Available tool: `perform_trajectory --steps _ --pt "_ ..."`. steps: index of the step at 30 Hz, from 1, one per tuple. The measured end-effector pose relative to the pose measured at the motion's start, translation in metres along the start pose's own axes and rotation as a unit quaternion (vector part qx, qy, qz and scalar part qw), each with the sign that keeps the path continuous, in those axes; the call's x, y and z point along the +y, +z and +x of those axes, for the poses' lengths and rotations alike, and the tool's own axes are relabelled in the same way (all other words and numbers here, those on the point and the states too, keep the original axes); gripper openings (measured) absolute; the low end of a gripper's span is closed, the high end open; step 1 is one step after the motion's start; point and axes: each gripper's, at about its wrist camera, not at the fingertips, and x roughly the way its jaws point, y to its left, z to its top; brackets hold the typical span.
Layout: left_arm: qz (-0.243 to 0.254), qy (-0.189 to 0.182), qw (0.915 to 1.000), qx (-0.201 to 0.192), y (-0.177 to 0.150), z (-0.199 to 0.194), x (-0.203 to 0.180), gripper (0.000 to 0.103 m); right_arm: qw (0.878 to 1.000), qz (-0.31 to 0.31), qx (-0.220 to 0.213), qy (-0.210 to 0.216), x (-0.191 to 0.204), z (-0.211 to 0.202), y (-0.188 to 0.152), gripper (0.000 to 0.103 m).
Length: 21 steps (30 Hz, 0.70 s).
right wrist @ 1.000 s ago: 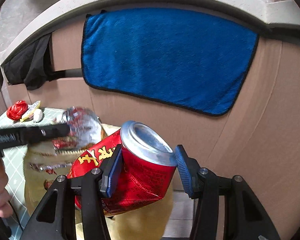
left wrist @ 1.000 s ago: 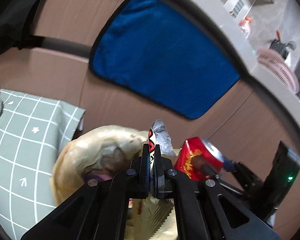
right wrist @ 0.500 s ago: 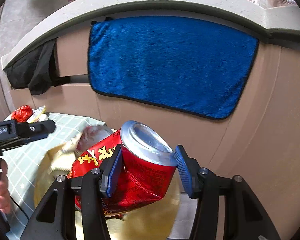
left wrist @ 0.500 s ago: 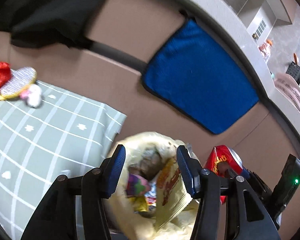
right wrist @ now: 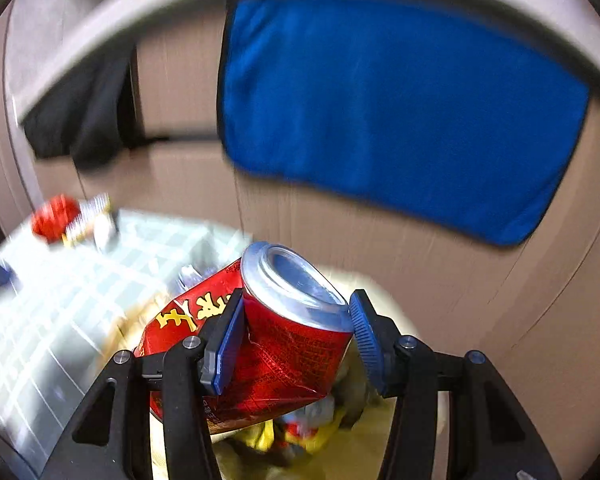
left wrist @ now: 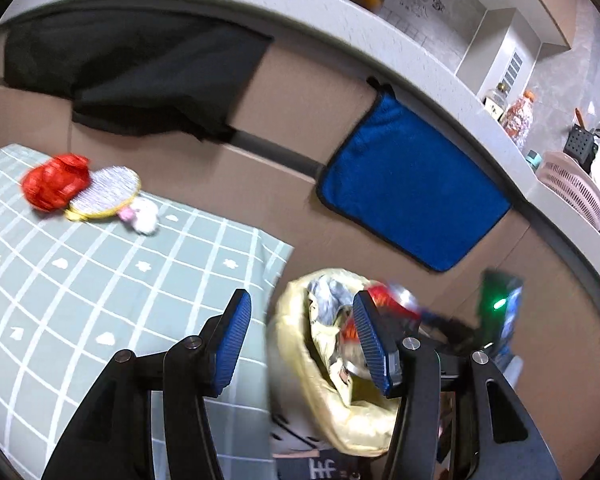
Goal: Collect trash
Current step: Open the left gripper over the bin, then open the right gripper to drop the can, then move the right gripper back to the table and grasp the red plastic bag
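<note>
Red can with yellow characters; pale-yellow bag; green white-gridded tablecloth; blue towel.

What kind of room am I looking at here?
Probably a home kitchen: a counter carries a pink dish rack and bottles, and a blue towel hangs below it.

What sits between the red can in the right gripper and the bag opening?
Nothing visible. The right gripper holds the crushed red can right above the yellow trash bag, whose mouth is open, with only trash inside. The left gripper is open, off toward the table side.
</note>
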Motion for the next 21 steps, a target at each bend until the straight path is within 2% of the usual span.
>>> perform_trajectory --steps 5,8,11,16,18,21 --pt "0.001 0.025 0.9992 -0.03 -0.002 -0.018 0.012 0.054 0.997 0.002 0.077 0.008 0.008 0.027 -0.027 0.05" --pt "-0.018 0.024 0.999 -0.033 0.0 -0.024 0.02 0.054 0.997 0.002 0.082 0.002 0.009 0.023 -0.028 0.051" --pt "-0.028 0.024 0.9984 -0.043 0.002 -0.034 0.025 0.054 0.998 0.019 0.054 0.009 0.007 0.007 -0.019 0.062" --pt "-0.027 0.033 0.9958 -0.08 0.011 -0.062 0.033 0.054 0.999 0.03 0.006 0.04 0.015 -0.037 0.004 0.063" --pt "-0.027 0.05 0.9929 -0.104 0.014 -0.074 0.041 0.054 0.998 0.015 -0.016 0.051 0.027 -0.054 0.013 0.063" --pt "-0.038 0.093 0.9833 -0.152 0.014 -0.094 0.059 0.054 0.995 -0.031 -0.084 0.037 0.063 -0.087 0.027 0.063"
